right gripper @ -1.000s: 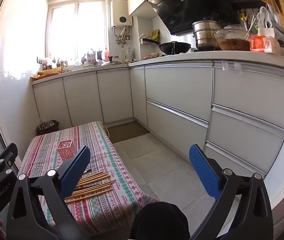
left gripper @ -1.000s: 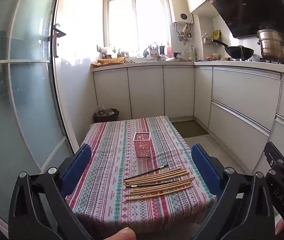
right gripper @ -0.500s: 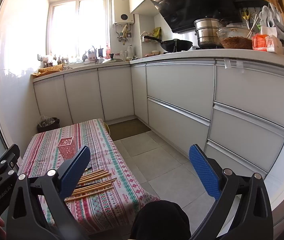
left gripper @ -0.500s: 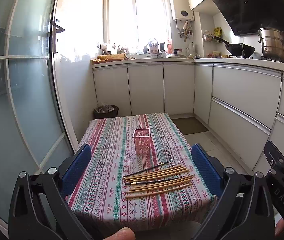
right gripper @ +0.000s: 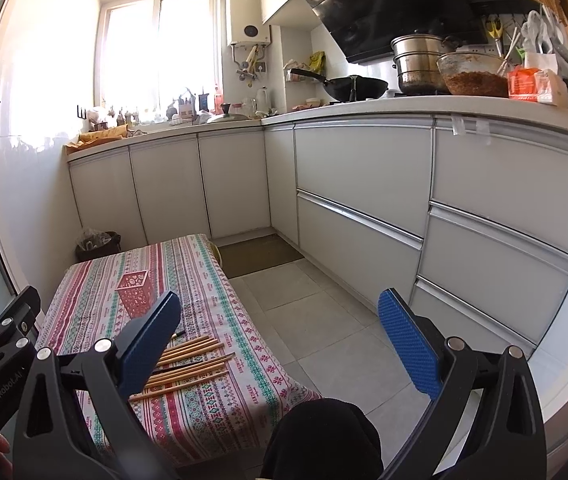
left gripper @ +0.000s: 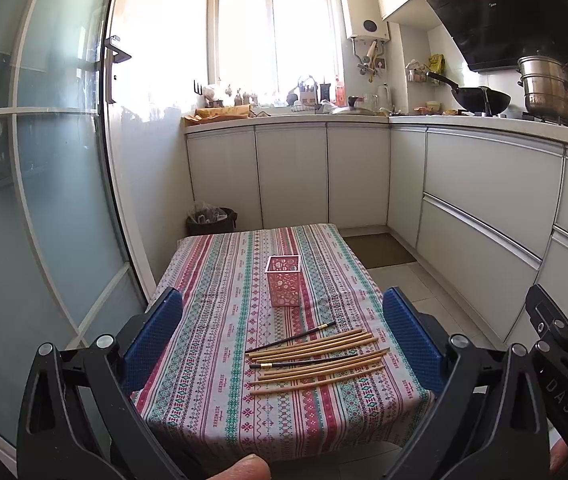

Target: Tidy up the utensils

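Several wooden chopsticks (left gripper: pixel 316 360) and two dark ones lie side by side near the front of a low table with a striped cloth (left gripper: pixel 220 320). A pink perforated holder (left gripper: pixel 283 286) stands upright behind them, mid-table. My left gripper (left gripper: pixel 282 340) hovers open above the table's front edge, holding nothing. In the right wrist view the chopsticks (right gripper: pixel 188 364) and holder (right gripper: pixel 136 294) sit at the lower left, partly hidden by the left finger. My right gripper (right gripper: pixel 280 340) is open, to the right of the table, over the floor.
White kitchen cabinets (left gripper: pixel 484 208) run along the right and back walls, with a wok and pots on the counter. A glass sliding door (left gripper: pixel 44 200) stands at the left. A dark bin (left gripper: pixel 212 220) sits behind the table. Tiled floor (right gripper: pixel 324 320) lies right of the table.
Both cameras have tilted up slightly and pulled back, so the table sits lower in the views. The chopsticks and holder have not moved. Both grippers stay open.
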Demonstrator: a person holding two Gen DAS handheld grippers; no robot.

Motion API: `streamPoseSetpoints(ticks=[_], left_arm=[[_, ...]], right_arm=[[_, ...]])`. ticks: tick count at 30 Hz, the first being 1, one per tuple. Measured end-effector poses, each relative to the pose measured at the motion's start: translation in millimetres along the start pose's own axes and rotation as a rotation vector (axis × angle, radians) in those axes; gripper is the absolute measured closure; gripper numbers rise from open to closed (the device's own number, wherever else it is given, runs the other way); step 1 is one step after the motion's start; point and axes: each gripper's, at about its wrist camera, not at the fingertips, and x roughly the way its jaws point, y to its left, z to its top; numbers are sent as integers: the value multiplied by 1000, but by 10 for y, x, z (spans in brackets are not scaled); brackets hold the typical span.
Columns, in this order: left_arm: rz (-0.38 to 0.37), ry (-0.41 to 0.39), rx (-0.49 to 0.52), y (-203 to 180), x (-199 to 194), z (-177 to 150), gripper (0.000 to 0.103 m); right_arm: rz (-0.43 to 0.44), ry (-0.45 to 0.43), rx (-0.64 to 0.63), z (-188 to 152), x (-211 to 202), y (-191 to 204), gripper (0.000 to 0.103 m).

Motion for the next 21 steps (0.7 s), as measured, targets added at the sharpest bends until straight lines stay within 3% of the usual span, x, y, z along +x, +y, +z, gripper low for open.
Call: streamPoseSetpoints(ticks=[21], left_arm=[[-3,29,-6,-42,54,-26,7]], right_arm=[[5,26,-1,-15,45,0,7]])
